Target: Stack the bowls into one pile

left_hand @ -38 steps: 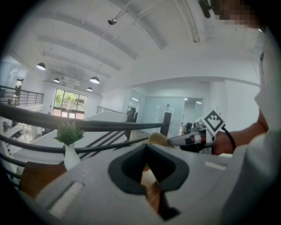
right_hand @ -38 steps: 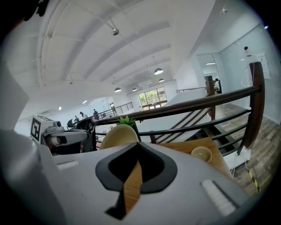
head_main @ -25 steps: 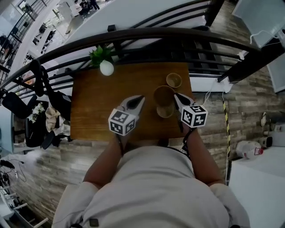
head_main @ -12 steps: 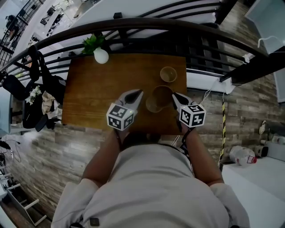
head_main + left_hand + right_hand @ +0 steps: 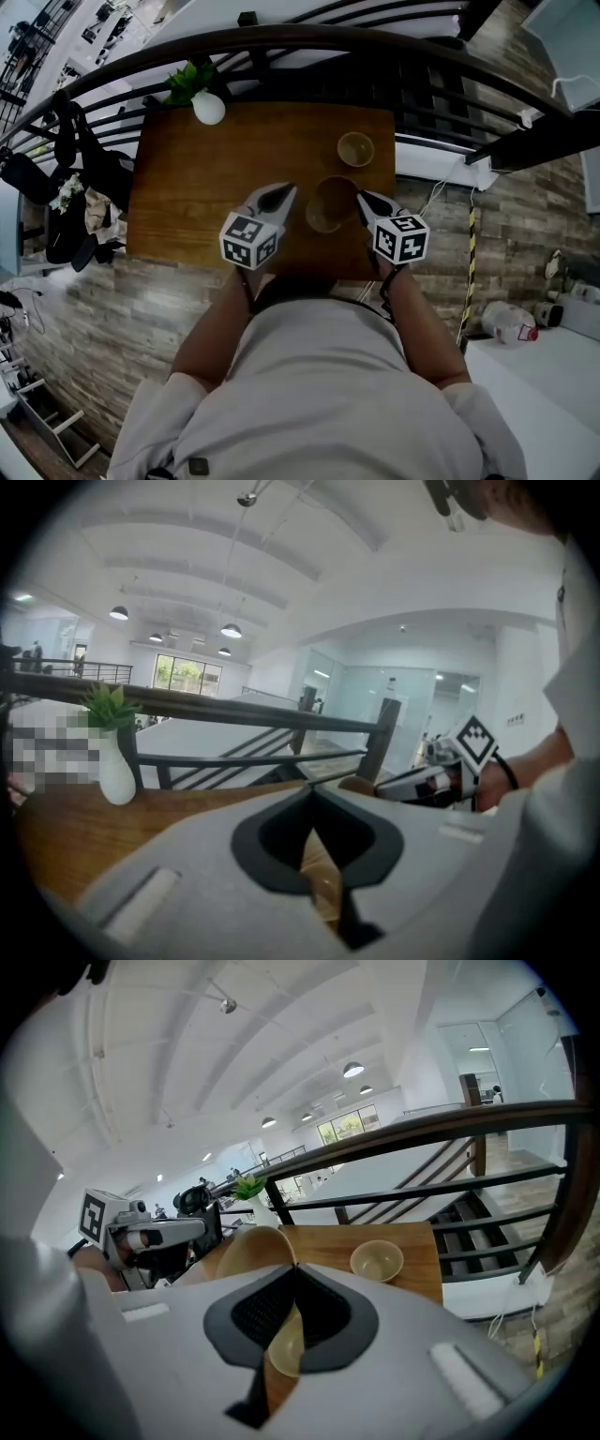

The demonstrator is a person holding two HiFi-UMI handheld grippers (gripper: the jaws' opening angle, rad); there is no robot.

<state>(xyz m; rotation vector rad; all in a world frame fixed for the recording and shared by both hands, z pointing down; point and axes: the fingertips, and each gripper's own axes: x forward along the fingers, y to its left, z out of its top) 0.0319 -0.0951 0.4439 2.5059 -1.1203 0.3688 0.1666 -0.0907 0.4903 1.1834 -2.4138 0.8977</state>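
My right gripper is shut on the rim of a large tan bowl and holds it tilted above the wooden table. In the right gripper view that large bowl rises just left of the closed jaw tips. A smaller tan bowl sits just below and left of it on the table, and shows as a small bowl through the jaw gap. A second small bowl stands farther back. My left gripper is shut with its tips together, just left of the bowls.
A white vase with a green plant stands at the table's far left corner. A dark railing runs behind the table. The table's near edge lies just under both grippers. Brick-pattern floor surrounds the table.
Both grippers have sunk toward the table. The large bowl came down with the right gripper, closer to the smaller bowl.
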